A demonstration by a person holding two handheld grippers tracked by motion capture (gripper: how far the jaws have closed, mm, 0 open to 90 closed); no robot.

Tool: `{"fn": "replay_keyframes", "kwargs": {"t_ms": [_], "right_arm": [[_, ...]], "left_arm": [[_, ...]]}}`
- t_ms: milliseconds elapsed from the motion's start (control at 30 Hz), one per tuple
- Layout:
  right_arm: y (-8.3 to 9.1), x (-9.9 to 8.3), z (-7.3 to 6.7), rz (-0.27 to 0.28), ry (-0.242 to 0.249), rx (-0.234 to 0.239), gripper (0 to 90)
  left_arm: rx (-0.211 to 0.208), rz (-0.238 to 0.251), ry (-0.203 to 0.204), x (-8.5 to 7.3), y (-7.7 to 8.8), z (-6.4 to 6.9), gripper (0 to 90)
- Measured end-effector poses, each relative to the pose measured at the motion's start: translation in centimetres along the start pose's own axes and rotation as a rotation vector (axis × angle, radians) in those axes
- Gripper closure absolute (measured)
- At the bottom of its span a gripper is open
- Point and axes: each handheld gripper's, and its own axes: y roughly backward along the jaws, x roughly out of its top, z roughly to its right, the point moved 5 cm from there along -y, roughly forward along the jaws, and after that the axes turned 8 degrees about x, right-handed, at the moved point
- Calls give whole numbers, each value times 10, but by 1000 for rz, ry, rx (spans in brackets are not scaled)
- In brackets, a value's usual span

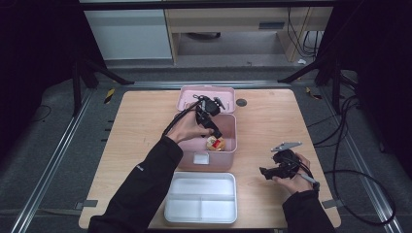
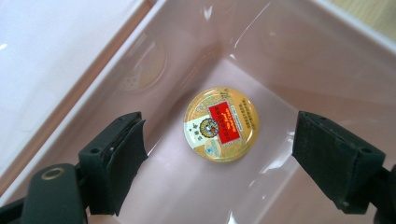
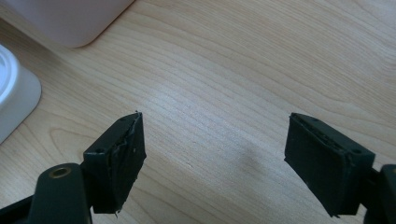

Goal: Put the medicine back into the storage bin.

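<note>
- a light wooden bench [image 1: 272, 121] fills the middle of the high view, with dark floor and cables around it.
- a pink box [image 1: 230, 132] stands open at the centre of the bench, its pink lid [image 1: 187, 93] lying back just above it in the frame.
- a white divided tray [image 1: 201, 196] sits empty at the bottom centre, just below the pink box.
- the left hand-held gripper [image 1: 212, 129] reaches down into the pink box from the upper left; in the left gripper view its two black jaws stand wide apart, gripping nothing.
- the right hand-held gripper [image 1: 265, 172] rests at the lower right of the high view, well apart from the box; its jaws are also spread wide over bare wood, holding nothing.
- a small round gold tin [image 2: 220, 124] with a red label lies flat on the box floor, centred between the left jaws but not touched by them.
- judged step: the approach to picking the tin out of the box, with the grasp not yet made.
- judged next move: lower the left jaws until they flank the tin's rim, close on it, then lift clear of the box wall; the low, flat tin may slip if the jaws close too high.
</note>
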Motion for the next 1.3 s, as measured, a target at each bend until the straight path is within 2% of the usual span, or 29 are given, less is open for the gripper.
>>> {"fn": "replay_keyframes", "kwargs": {"t_ms": [67, 100, 300, 333, 367, 433, 467, 533, 600, 633, 667, 700, 867, 967, 1000, 1033, 1167, 1300], "right_arm": [[0, 1, 0, 8, 0, -6, 206], [0, 1, 0, 8, 0, -6, 206], [4, 4, 0, 37, 10, -21, 222], [6, 6, -2, 48, 19, -17, 240], [6, 6, -2, 48, 19, -17, 240], [7, 7, -4, 52, 32, -7, 260], [7, 8, -6, 58, 41, -3, 291], [8, 9, -7, 68, 49, -1, 301], [10, 12, -9, 92, 67, 7, 341], [10, 12, -9, 92, 67, 7, 341], [12, 13, -11, 97, 77, 10, 361], [12, 13, -11, 97, 77, 10, 361], [12, 14, -12, 109, 86, 13, 387], [12, 15, -16, 119, 97, 23, 397], [12, 15, -16, 120, 101, 23, 398], [12, 15, -16, 120, 101, 23, 398], [13, 17, -19, 130, 122, 26, 401], [13, 19, -23, 131, 142, 40, 428]], "left_arm": [[13, 41, 3, -3, 16, -1, 175], [13, 41, 3, -3, 16, -1, 178], [49, 127, 10, -16, 56, -2, 212], [61, 159, 11, -24, 68, -1, 229], [61, 159, 11, -24, 68, -1, 238], [66, 182, 22, -35, 79, 0, 251], [65, 209, 32, -46, 88, 0, 269], [67, 222, 38, -51, 92, 0, 280], [69, 264, 61, -69, 100, 0, 311], [69, 264, 61, -69, 100, 0, 321], [70, 282, 74, -84, 103, 0, 326], [70, 282, 74, -84, 103, 0, 332], [102, 283, 97, -122, 109, -1, 360], [94, 303, 120, -144, 110, 3, 384], [97, 299, 132, -157, 108, 6, 389], [97, 299, 132, -157, 108, 6, 391], [116, 271, 141, -188, 98, 8, 400], [98, 270, 155, -213, 85, 9, 415]]}}
